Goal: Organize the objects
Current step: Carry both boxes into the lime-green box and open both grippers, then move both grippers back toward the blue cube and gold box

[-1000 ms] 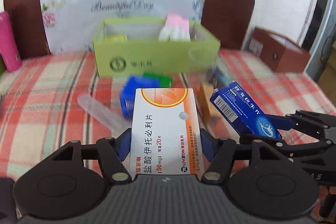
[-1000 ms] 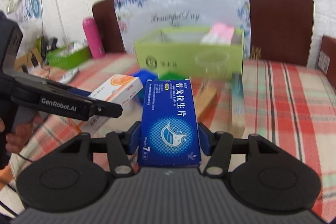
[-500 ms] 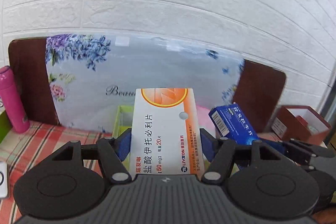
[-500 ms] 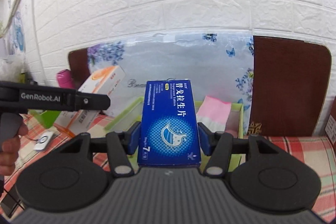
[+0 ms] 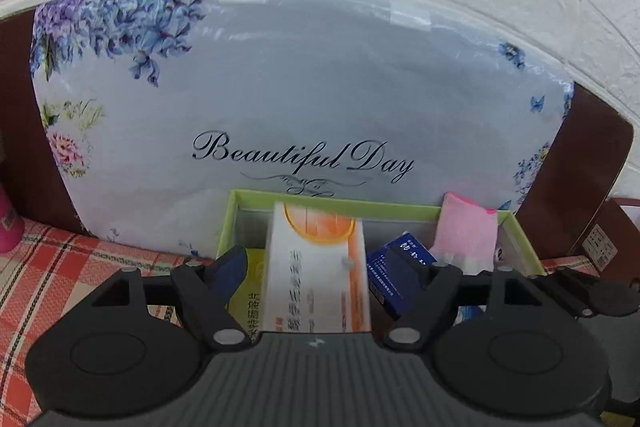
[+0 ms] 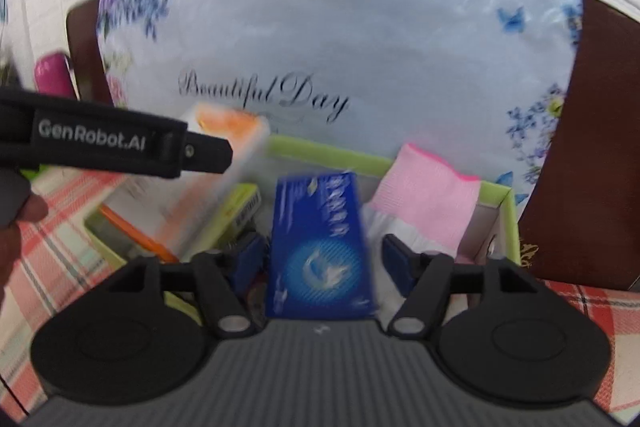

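Observation:
Both grippers hang over the green cardboard box, also seen in the right wrist view. My left gripper is open; the white and orange medicine box is blurred between its spread fingers, clear of both pads. It also shows in the right wrist view. My right gripper is open; the blue medicine box is blurred between its fingers, touching neither. The blue box also shows in the left wrist view.
The green box holds a pink and white pack at its right end and a yellow-green box at its left. A floral "Beautiful Day" panel stands behind it, in front of a brown headboard. A pink bottle stands at the far left on the plaid cloth.
Both grippers have opened over the green box and let go of their medicine boxes, which are now blurred and dropping. Both moved closer to the box.

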{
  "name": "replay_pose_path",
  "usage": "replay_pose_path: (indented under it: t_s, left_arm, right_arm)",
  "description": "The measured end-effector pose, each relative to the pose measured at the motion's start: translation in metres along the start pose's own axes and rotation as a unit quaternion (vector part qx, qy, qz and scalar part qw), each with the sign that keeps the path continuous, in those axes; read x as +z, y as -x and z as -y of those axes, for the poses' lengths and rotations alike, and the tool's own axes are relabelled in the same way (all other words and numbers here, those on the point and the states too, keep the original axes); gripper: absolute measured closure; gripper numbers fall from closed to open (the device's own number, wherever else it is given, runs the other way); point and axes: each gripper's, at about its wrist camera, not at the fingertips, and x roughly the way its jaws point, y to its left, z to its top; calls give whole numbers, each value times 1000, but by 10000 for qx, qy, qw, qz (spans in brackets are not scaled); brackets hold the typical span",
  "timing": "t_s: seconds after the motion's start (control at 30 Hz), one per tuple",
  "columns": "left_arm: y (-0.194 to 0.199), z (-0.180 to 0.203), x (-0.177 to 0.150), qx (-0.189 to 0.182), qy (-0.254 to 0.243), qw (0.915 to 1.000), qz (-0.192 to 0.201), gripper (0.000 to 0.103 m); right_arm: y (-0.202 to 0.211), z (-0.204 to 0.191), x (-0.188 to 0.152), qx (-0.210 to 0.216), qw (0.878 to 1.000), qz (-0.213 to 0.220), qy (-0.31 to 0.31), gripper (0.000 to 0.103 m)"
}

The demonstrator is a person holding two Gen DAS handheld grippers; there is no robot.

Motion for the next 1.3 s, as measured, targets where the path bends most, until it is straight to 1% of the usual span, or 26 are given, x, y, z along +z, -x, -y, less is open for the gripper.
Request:
replay_pose_path:
  t_s: [0.03,0.07,0.13,0.2,0.27,0.37,0.47,0.57,0.7,0.87,1.1,1.2,1.3]
  left_arm:
    - [-1,-4,-3,-2,23,10000,-21,24]
    - [0,-8,-5,-37,64,10000,-5,24]
    - [3,-16,-8,-58,207,9998,14,24]
    - [6,-19,-9,-13,257,9997,-36,24]
    - [12,-18,-9,59,229,9997,-82,24]
    - [27,-9,-13,173,142,9997,-112,24]
    - [46,-2,-18,138,168,9997,-139,24]
    - [67,7,-26,143,75,9998,-93,23]
    - [96,19,-41,188,-85,9998,12,23]
    - [124,26,-65,149,-107,9998,80,23]
    - [144,33,-99,76,-44,9999,-52,23]
    - [149,36,-113,89,-53,9999,-110,23]
    - [151,37,-124,136,-39,9997,-194,23]
  right_arm:
    - [0,-1,-3,-79,9999,33,115,26]
    - [2,-1,-6,-140,9997,101,193,19]
    - [7,2,-9,-249,9993,190,188,12]
    - [15,6,-11,-274,9993,238,76,10]
    - [27,12,-12,-274,9991,306,-77,5]
    - [50,15,-13,-350,9977,528,-225,0]
    - [75,16,-17,-400,9961,715,-323,0]
    - [102,15,-26,-411,9946,880,-356,0]
    - [136,15,-45,-373,9926,1035,-521,0]
    - [171,15,-73,-311,9896,1138,-823,0]
    - [209,5,-107,-280,9877,1203,-957,0]
    - [217,2,-122,-262,9879,1164,-991,0]
    - [224,-2,-139,-332,9880,1114,-1015,0]
